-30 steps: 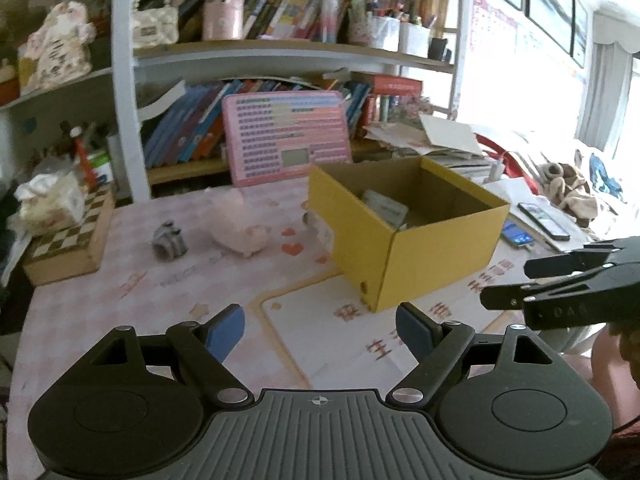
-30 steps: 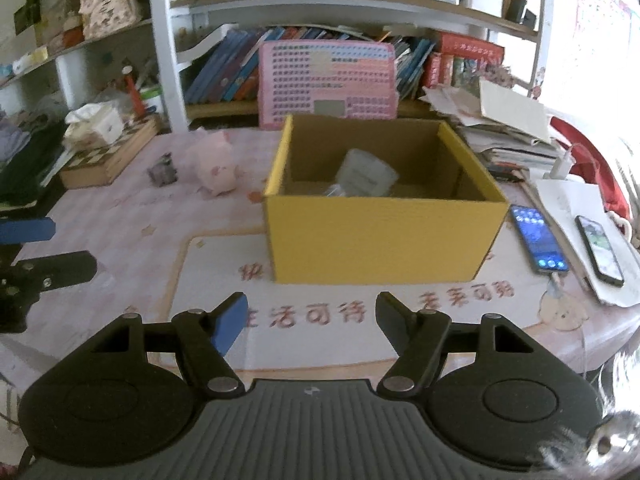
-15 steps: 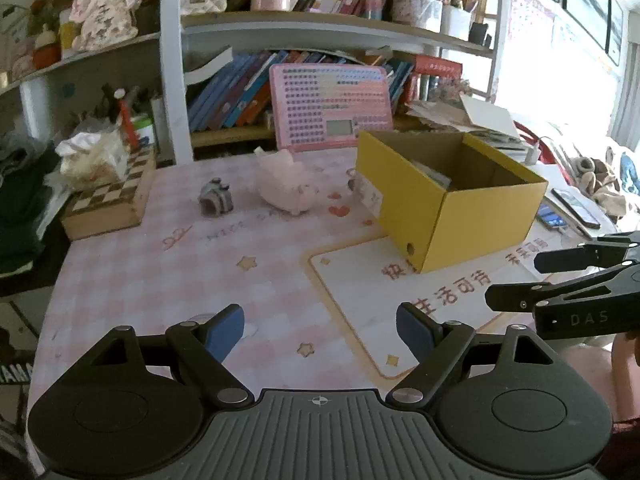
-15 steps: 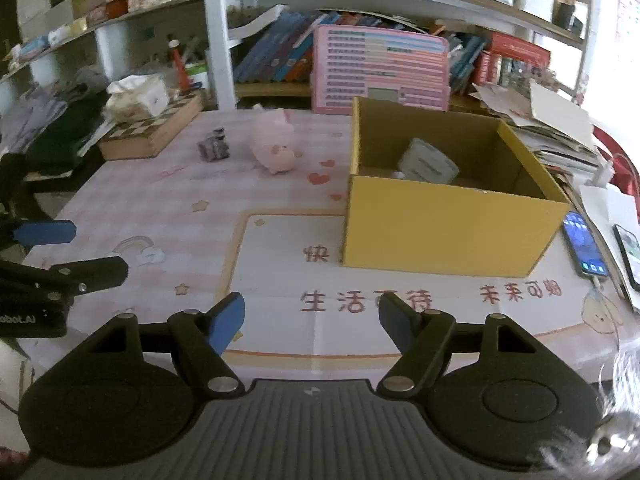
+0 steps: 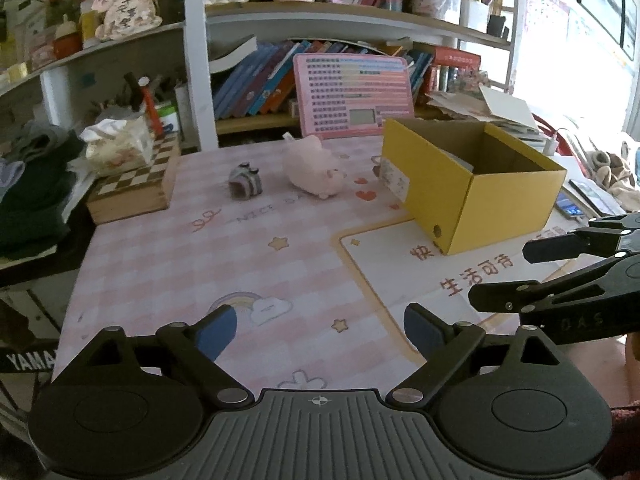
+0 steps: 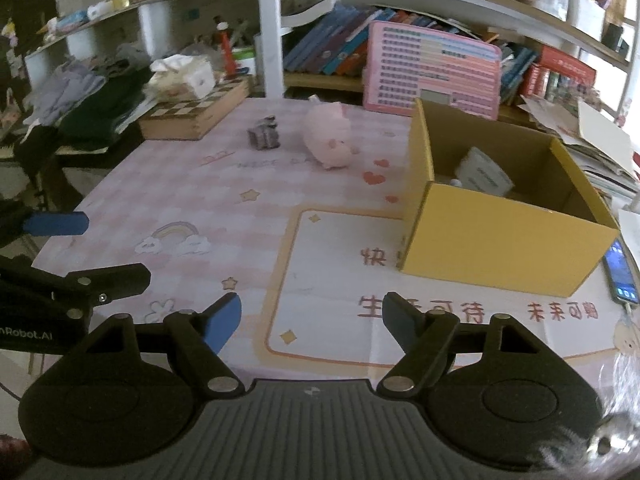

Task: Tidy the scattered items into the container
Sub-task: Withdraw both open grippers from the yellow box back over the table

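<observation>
A yellow cardboard box point(image 5: 480, 196) point(image 6: 504, 240) stands open on the table's right half, with a grey-white packet point(image 6: 484, 172) inside. A pink plush pig point(image 5: 314, 170) point(image 6: 328, 140) lies left of the box, at the back. Beside it sits a small grey striped toy point(image 5: 245, 181) point(image 6: 264, 134). My left gripper point(image 5: 320, 330) hovers over the near table edge, far short of both toys, jaws opening with nothing between them. My right gripper point(image 6: 312, 314) is to its right, near the mat in front of the box, jaws also opening and empty.
A chequered wooden box point(image 5: 136, 184) with a tissue pack point(image 5: 118, 146) on it sits at the left back. A pink keyboard toy point(image 5: 352, 94) leans against the bookshelf. Phones point(image 6: 620, 276) lie right of the yellow box. Dark clothes point(image 6: 92, 108) are piled at far left.
Both views have swung and slid left: the yellow box has shifted right in each, and the pig and grey toy now sit near centre. Both grippers' jaws stand a little wider.
</observation>
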### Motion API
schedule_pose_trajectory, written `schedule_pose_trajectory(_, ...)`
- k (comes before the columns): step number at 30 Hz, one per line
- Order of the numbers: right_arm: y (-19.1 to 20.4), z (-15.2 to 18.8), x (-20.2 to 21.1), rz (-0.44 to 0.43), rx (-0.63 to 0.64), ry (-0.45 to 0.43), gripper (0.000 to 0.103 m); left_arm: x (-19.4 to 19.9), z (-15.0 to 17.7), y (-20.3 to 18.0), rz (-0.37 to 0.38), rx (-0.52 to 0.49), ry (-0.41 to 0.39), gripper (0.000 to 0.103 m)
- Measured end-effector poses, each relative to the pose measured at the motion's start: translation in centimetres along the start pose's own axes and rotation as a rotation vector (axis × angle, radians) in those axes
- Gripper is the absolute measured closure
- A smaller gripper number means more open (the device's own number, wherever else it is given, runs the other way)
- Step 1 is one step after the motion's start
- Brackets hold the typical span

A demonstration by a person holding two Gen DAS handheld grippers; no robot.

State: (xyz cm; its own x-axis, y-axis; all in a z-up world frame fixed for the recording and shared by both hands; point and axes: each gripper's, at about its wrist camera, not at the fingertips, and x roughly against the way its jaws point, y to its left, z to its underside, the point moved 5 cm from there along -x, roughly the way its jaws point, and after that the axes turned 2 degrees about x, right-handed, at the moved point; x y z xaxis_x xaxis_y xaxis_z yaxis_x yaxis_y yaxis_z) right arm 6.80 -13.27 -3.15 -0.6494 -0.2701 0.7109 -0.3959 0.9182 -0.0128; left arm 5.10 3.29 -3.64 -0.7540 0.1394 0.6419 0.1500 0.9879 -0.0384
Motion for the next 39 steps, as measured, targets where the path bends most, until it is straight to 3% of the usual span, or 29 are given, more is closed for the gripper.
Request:
schedule_pose_trajectory(20, 1.9, -3.0, -4.8, -0.103, 0.083, 0.025, 0.025, -2.4, -0.8, 3.0, -0.088, 0.054, 0.044, 0.009)
schedule_pose_trajectory(39, -1.4, -12.6, -12.8, -0.065, 0.096, -0.018, 0.025, -10.0, -6.5, 6.8, -0.175, 0.115, 0.023, 0.009)
